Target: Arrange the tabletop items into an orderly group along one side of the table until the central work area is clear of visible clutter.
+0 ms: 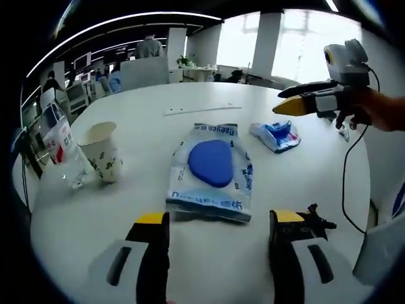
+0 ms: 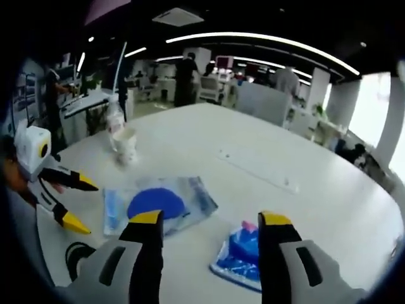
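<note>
White round table, bare apart from a few items. Centre of left gripper view: flat plastic pack w/ a blue oval inside, lying flat, long axis running away from the camera, printed end pointing to the far side, near end just ahead of the left gripper. Left gripper's jaws stand apart, yellow-tipped, nothing between them; they sit just short of the pack, contact can't be told.

Right of the pack, near but apart: small blue-white-red packet, lying flat, long axis skewed diagonally. Left of the pack, well apart: paper cup w/ green print, upright, mouth up, slightly tilted. Just beside the cup on its outer side, a clear plastic bottle w/ red-white label, standing near the table edge. Far behind the pack, a thin white strip lies crosswise.

Right gripper in right gripper view: jaws apart, hovering over the small packet, which lies betw. and slightly beyond them, tabletop around it; not clamped. Same gripper also seen from the left gripper view, held by a hand above the table's right side, yellow tips close but parted. Left gripper enters the right gripper view at left, jaws apart.

Room: open-plan office, desks, monitors, ppl in the background, big bright windows, curved ceiling light strips.
</note>
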The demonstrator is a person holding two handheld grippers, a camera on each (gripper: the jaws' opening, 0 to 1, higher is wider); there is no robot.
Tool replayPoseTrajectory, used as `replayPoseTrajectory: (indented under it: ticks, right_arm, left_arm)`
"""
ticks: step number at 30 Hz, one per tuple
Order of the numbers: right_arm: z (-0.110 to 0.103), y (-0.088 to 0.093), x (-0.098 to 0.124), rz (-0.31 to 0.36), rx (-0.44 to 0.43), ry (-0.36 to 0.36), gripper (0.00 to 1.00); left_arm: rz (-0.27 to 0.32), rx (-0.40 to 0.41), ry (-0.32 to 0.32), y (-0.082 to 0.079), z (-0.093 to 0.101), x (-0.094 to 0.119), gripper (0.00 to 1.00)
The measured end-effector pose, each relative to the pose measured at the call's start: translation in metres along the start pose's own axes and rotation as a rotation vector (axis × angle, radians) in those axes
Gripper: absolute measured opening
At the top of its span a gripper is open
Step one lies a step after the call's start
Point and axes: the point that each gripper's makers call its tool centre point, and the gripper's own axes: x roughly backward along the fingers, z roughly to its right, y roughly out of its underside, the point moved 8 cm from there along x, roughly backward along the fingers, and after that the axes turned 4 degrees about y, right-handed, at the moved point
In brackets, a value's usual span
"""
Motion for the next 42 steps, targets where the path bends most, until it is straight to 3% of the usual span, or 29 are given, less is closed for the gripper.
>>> replayPoseTrajectory:
  ticks: [12,24,36,42]
  right_arm:
    - [0.001,0.011,-0.020,-0.026,-0.020,-0.023,0.51]
    - [0.002,0.018,-0.026,-0.040,-0.033,-0.034,0.50]
    - [0.000,0.015,-0.044,-0.043,-0.011,-0.067,0.48]
    - [-0.004,0.012,-0.055,-0.049,-0.011,-0.097,0.42]
  left_arm:
    - [-0.021,0.017,-0.013,0.002,-0.001,-0.014,0.58]
    - [-0.048,0.047,-0.063,0.008,-0.004,-0.027,0.56]
    - [-0.053,0.015,-0.108,0.008,-0.022,-0.018,0.44]
    - [-0.049,0.004,-0.137,0.007,-0.028,-0.014,0.34]
